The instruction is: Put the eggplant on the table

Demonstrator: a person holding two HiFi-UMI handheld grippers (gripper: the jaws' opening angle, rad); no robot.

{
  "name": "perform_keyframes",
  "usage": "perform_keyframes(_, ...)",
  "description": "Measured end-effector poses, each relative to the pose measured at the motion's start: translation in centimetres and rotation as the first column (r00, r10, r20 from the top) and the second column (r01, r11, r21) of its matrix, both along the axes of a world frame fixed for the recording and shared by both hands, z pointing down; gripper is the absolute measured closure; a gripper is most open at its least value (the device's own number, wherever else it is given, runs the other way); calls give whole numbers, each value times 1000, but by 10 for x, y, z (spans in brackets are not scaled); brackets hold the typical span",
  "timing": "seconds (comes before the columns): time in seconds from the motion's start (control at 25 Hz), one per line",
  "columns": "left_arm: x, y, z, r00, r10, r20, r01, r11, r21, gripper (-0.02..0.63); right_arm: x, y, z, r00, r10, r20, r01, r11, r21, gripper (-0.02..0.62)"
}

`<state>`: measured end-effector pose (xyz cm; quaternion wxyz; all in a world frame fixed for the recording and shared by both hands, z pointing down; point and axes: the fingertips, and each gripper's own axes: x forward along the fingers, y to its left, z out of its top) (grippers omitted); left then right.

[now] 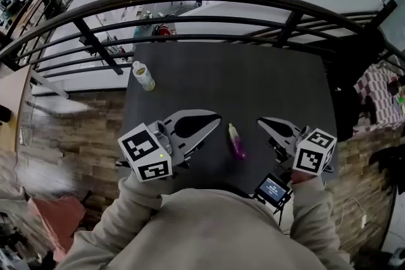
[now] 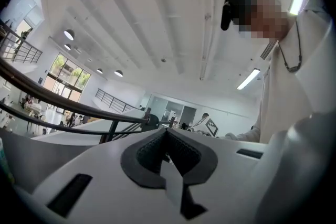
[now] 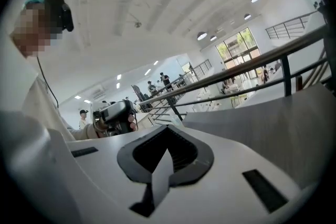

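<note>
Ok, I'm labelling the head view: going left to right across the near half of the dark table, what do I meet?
First the left hand-held gripper, then the eggplant lying on the table, then the right hand-held gripper.

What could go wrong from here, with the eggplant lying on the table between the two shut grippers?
1. The eggplant lies loose on the table, with the left gripper and right gripper close on either side. A careless sweep could roll it toward the near edge.
2. The bottle sits close to the table's far left edge, so a bump from the left gripper could knock it off.
</note>
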<state>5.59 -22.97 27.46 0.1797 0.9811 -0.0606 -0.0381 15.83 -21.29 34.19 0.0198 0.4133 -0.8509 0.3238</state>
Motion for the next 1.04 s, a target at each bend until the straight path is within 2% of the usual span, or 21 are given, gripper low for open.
perform_keyframes(0.16, 18, 8, -38, 999, 36, -37, -34, 997, 64, 600, 11, 3, -57, 1000, -13, 12, 11, 991, 135, 581)
perform_keyframes(0.28, 23, 14, -43, 998, 32, -46, -28, 997, 73, 600, 10, 10, -74, 999, -37, -25, 41, 983, 179, 581)
perform_keyframes(0.56, 11, 17, -33, 999, 28, -24, -26, 997, 67, 600, -10, 7, -71, 997, -67, -38, 72, 981, 183, 581)
perform_keyframes(1.04, 16, 9, -35, 1000, 11, -17, -10, 998, 61, 600, -21, 2, -86, 991, -120, -60, 130, 969, 209, 581)
